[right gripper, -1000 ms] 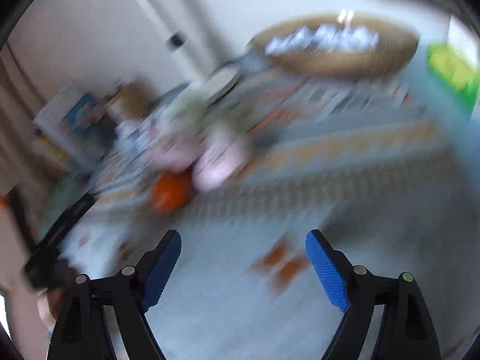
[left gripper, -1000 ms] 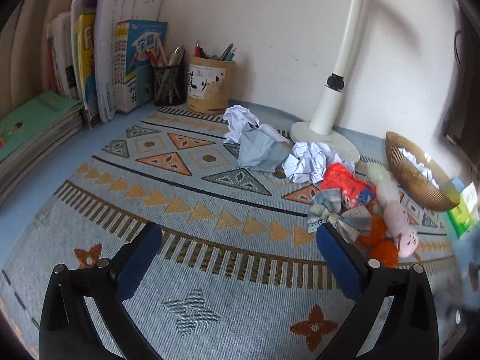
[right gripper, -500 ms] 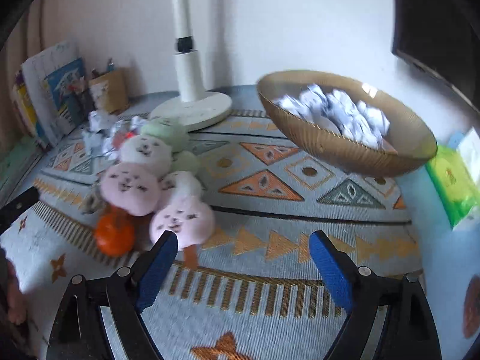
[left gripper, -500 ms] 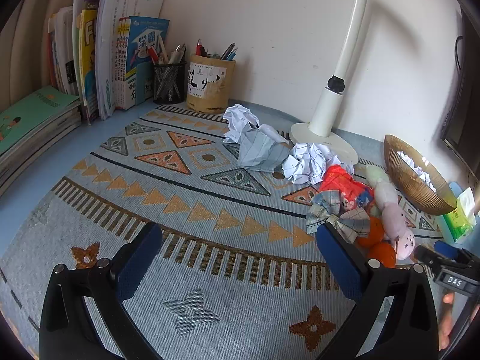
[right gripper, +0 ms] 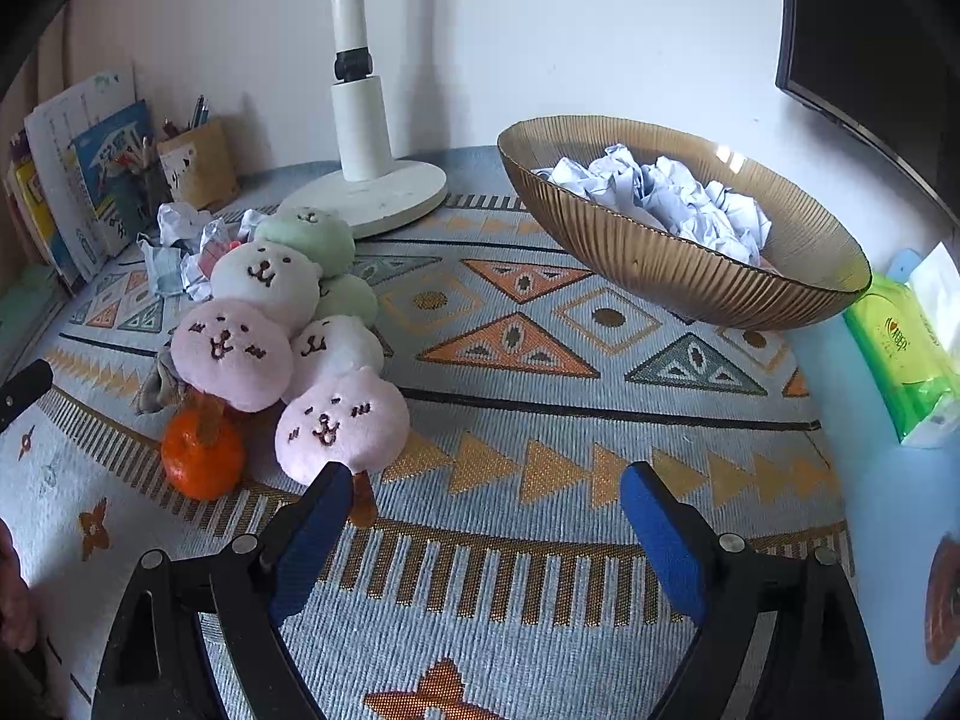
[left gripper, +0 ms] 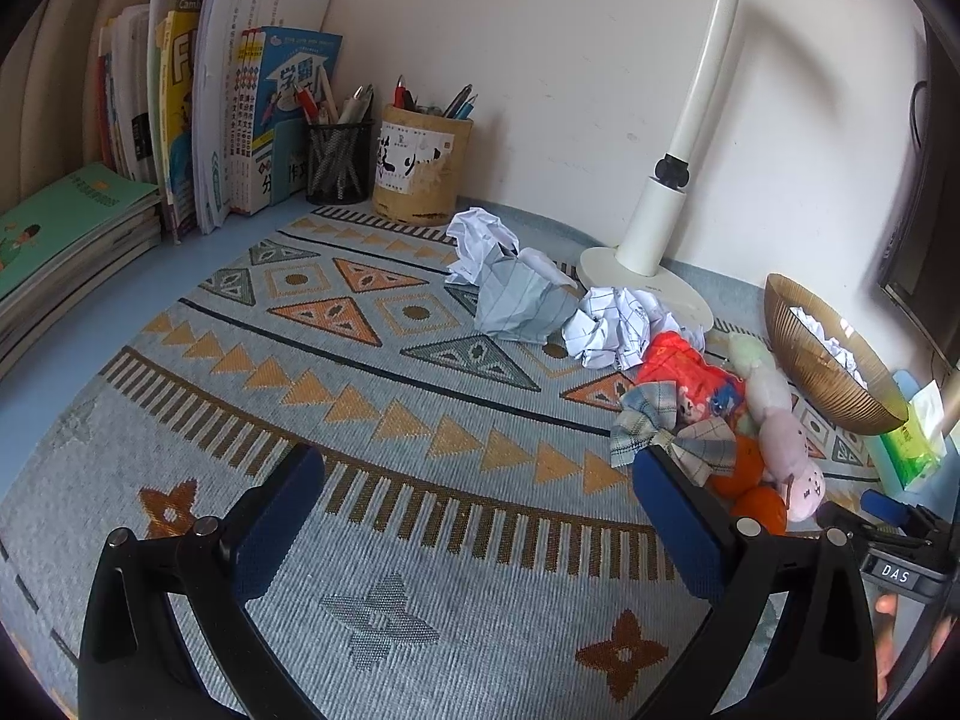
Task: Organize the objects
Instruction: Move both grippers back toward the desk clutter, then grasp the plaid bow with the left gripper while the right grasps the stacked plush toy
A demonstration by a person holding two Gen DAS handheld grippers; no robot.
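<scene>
The right claw (right gripper: 483, 501), jaws wide and empty, hovers over the patterned mat (right gripper: 540, 396) just beside plush buns (right gripper: 288, 330)

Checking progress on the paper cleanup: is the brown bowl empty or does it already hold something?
Not empty. The bowl holds several crumpled paper balls, heaped on one side.

A mat (left gripper: 384, 420) covers most of the bench. Along the bench's back edge, toward its left corner, books (left gripper: 240, 120) stand upright, with two pen holders (left gripper: 420, 165) just right of them. Further right stands a lamp base (left gripper: 648, 294). Crumpled paper balls (left gripper: 618, 330) lie before the lamp. Right of them a heap of plush toys (right gripper: 270, 324) rests beside an orange (right gripper: 201, 456). Near the right edge sits a bowl (right gripper: 672, 264) holding crumpled paper, a tissue pack (right gripper: 906, 354) beside it.
</scene>
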